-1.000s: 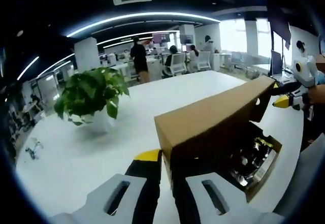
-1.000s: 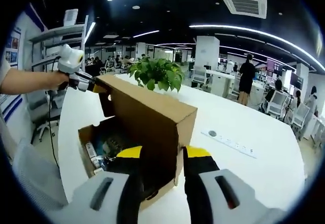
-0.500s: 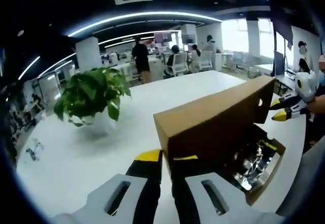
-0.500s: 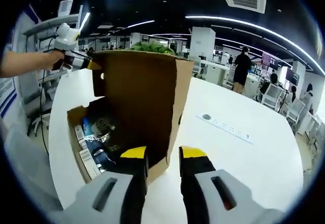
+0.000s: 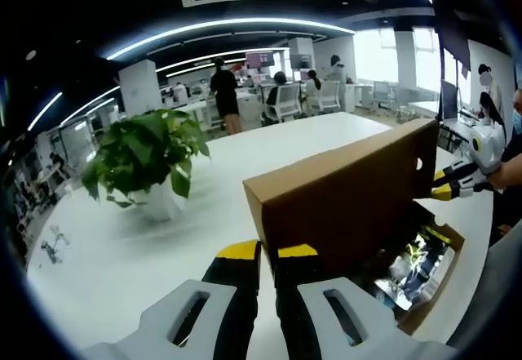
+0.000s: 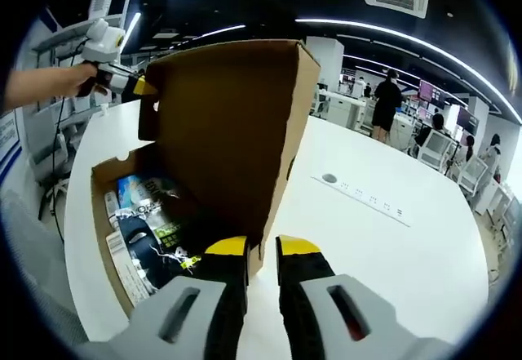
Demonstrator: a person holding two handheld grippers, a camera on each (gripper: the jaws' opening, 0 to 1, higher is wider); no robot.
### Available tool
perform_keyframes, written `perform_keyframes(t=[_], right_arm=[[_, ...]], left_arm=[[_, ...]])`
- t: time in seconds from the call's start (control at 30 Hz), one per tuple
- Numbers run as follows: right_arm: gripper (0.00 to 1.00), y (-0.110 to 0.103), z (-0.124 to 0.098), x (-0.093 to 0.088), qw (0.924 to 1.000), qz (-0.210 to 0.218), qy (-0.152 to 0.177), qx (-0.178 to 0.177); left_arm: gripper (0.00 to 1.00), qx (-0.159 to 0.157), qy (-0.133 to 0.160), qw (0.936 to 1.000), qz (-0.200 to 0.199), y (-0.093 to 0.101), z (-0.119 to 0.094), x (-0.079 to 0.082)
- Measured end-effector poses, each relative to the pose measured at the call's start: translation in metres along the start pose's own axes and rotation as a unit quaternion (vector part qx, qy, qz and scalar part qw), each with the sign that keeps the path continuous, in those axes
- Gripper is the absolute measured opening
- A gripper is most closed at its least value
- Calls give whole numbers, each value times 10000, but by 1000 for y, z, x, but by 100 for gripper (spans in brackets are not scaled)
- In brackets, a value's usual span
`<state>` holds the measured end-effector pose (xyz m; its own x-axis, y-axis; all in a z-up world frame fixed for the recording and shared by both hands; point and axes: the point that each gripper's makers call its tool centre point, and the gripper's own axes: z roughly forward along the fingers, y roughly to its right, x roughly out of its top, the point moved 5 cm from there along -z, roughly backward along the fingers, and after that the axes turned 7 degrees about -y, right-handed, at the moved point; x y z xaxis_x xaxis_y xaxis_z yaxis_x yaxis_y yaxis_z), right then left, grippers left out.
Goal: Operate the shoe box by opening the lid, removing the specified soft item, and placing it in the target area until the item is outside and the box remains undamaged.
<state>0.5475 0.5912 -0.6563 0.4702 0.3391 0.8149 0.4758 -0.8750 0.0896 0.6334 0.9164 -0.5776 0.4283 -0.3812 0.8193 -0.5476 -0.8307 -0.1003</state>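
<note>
The shoe box (image 6: 122, 229) sat on the white bench (image 6: 391, 237) with its cardboard lid (image 6: 228, 131) raised nearly upright on its hinge side. In the right gripper view the right tongs (image 6: 261, 254) sat at the lid's near corner, yellow-tipped jaws almost together with the lid's edge between them, apparently pinching the cardboard. In that view the left tongs (image 6: 134, 85) came in from the left, held by a person's hand (image 6: 69, 78), with their yellow tips at the lid's far top corner; whether they actually clamped the corner could not be told there. In the left gripper view the left tongs (image 5: 269, 254) stood nearly closed at the lid's (image 5: 351, 197) lower corner, the edge seeming to run between the tips. The right tongs (image 5: 444, 188) appeared there at the lid's other end. Inside the open box lay dark, soft-looking contents (image 6: 151, 237) with printed packets and white cords, still within the walls and too jumbled to tell one item from another. A potted plant (image 5: 147, 152) stood on the bench to the left of the box, well apart from it. A flush power strip (image 6: 363, 199) lay in the bench top beyond the box.
</note>
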Motion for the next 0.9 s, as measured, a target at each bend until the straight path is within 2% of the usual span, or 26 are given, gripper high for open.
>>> perform_keyframes(t=[0.23, 0.9], right_arm=[[5, 5, 8, 2, 9998, 206, 34, -62], [1, 8, 21, 5, 9996, 238, -155, 4]], left_arm=[[2, -23, 7, 10000, -21, -5, 10, 2], [4, -24, -15, 10000, -45, -15, 42, 4]])
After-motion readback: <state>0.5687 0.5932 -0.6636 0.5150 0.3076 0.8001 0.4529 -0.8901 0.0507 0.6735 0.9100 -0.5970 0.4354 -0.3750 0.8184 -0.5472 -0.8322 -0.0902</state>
